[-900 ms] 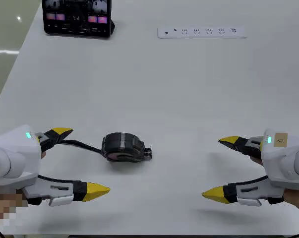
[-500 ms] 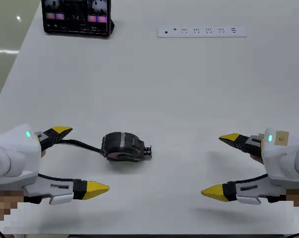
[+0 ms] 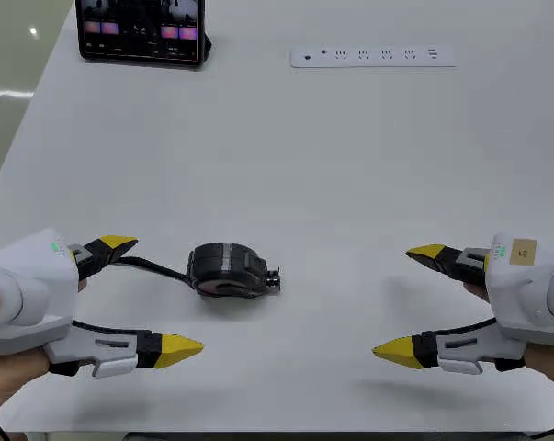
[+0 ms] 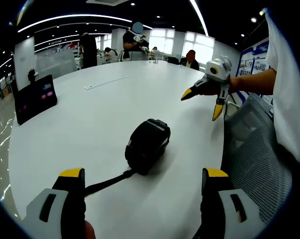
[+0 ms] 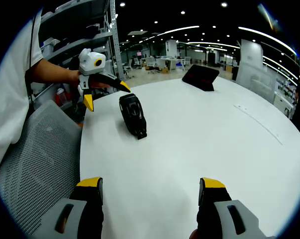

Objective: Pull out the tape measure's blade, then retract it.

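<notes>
White left gripper (image 3: 166,294) and right gripper (image 3: 390,301) carry black, yellow-tipped jaws.

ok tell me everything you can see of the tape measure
The tape measure is a rounded black case, plastic by the look, with a grey band across it. It lies on the white table between the open left gripper and right gripper, nearer the left; neither touches the case. The blade looks retracted, just its hook showing at the end facing the right gripper. A black strap trails from the other end toward the left gripper; whether they touch is unclear.
</notes>
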The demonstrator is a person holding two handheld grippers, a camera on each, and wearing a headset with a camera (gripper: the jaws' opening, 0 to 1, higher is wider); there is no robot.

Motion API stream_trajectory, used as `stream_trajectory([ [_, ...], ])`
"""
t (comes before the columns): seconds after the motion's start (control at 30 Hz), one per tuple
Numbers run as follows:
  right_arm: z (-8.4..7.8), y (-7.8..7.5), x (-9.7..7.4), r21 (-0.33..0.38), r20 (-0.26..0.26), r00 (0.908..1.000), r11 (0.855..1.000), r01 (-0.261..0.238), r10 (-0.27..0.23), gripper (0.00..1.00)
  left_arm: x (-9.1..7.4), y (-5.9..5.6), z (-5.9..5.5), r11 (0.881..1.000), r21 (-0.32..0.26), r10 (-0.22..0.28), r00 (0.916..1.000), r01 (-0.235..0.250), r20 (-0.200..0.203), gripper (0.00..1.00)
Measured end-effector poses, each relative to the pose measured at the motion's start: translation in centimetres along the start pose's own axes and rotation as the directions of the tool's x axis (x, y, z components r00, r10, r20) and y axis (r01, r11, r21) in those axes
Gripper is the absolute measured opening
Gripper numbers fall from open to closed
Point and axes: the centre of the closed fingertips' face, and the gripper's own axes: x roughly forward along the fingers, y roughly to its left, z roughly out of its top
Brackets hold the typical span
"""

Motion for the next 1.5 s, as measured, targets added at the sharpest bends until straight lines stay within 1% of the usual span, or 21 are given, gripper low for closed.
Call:
stream_trajectory([
  [0.17, 0.2, -0.1, 0.3, -0.018, -0.008, 0.9998, 1.0, -0.02, 0.02, 0.76, 0.2, 0.2, 0.3, 1.0, 0.007, -0.006, 1.0, 0.006, -0.003, 0.95],
  [0.37, 1.0, -0.3, 0.6, -0.038, -0.006, 0.9996, 0.999, -0.029, 0.029, 0.76, 0.3, 0.3, 0.6, 1.0, 0.017, -0.015, 0.9999, 0.016, -0.006, 0.94],
  [0.5, 1.4, -0.5, 1.0, -0.053, -0.01, 0.9991, 0.998, -0.042, 0.041, 0.76, 0.4, 0.5, 0.8, 0.999, 0.026, -0.03, 0.9994, 0.03, -0.02, 0.92],
  [0.7, 2.0, -0.7, 1.7, -0.075, -0.015, 0.9979, 0.995, -0.064, 0.063, 0.75, 0.9, 0.6, 1.2, 0.997, 0.067, -0.045, 0.9978, 0.048, -0.049, 0.88],
  [0.77, 2.1, -0.7, 1.9, -0.078, -0.018, 0.9975, 0.994, -0.07, 0.069, 0.75, 1.1, 0.7, 1.2, 0.996, 0.074, -0.053, 0.9967, 0.057, -0.061, 0.86],
  [0.8, 2.2, -0.8, 2.0, -0.082, -0.019, 0.9971, 0.994, -0.075, 0.073, 0.75, 1.2, 0.9, 1.0, 0.995, 0.086, -0.049, 0.9956, 0.056, -0.079, 0.85],
  [0.87, 2.3, -0.9, 2.2, -0.082, -0.02, 0.9968, 0.994, -0.078, 0.077, 0.75, 1.4, 0.8, 1.1, 0.993, 0.093, -0.067, 0.9936, 0.075, -0.091, 0.8],
  [0.9, 2.3, -1.0, 2.3, -0.081, -0.018, 0.9967, 0.994, -0.08, 0.079, 0.75, 1.5, 0.8, 1.2, 0.992, 0.097, -0.069, 0.9933, 0.078, -0.093, 0.79],
  [0.97, 2.4, -1.0, 2.5, -0.082, -0.019, 0.9963, 0.993, -0.085, 0.084, 0.74, 1.6, 0.8, 1.2, 0.99, 0.106, -0.082, 0.9904, 0.094, -0.111, 0.77],
  [1.07, 2.5, -1.0, 2.8, -0.087, -0.022, 0.9955, 0.992, -0.094, 0.092, 0.74, 1.8, 0.9, 1.1, 0.986, 0.131, -0.087, 0.9869, 0.105, -0.136, 0.73],
  [1.17, 2.6, -1.0, 3.1, -0.091, -0.023, 0.995, 0.991, -0.099, 0.098, 0.74, 2.1, 1.1, 1.2, 0.982, 0.15, -0.092, 0.9847, 0.114, -0.148, 0.7],
  [1.27, 2.8, -1.0, 3.4, -0.095, -0.021, 0.9944, 0.99, -0.105, 0.103, 0.74, 2.4, 1.0, 1.1, 0.977, 0.167, -0.102, 0.9804, 0.131, -0.168, 0.66],
  [1.5, 3.2, -0.6, 4.2, -0.102, -0.019, 0.9928, 0.988, -0.12, 0.118, 0.74, 2.9, 1.2, 1.2, 0.971, 0.19, -0.108, 0.9761, 0.144, -0.188, 0.57],
])
